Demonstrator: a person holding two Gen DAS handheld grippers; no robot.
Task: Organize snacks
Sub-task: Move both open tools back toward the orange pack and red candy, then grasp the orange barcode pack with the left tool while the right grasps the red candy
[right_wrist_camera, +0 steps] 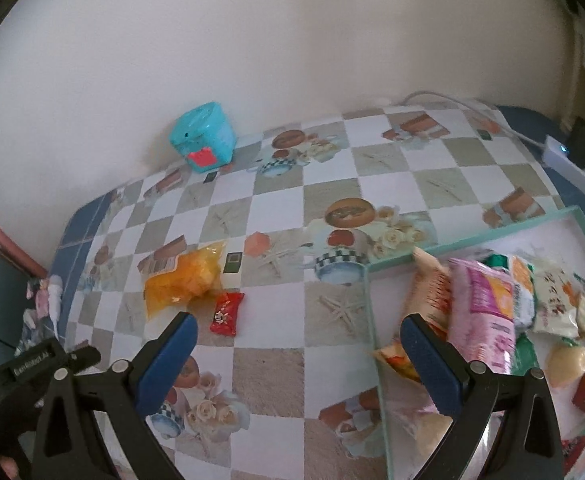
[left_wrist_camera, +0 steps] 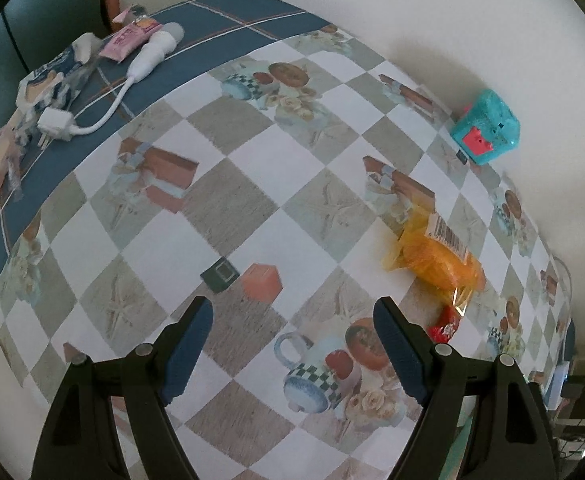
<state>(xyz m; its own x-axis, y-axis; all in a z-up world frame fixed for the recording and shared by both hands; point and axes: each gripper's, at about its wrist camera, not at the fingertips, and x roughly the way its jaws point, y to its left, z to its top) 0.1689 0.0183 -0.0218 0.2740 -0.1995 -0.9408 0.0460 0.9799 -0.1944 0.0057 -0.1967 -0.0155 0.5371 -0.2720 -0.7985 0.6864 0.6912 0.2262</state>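
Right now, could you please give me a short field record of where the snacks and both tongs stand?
loose snacks: orange bag and red candy, on the tablecloth
sorted snacks: several packets in the glass tray
left tongs: open, empty, above the cloth
right tongs: open, empty, between candy and tray
other: teal box by the wall

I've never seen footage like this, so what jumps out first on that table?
A turquoise box stands against the wall at the table's far edge. Nearer, an orange snack bag lies beside a small red packet on the checkered tablecloth, and a clear tray on the right holds piled snacks.
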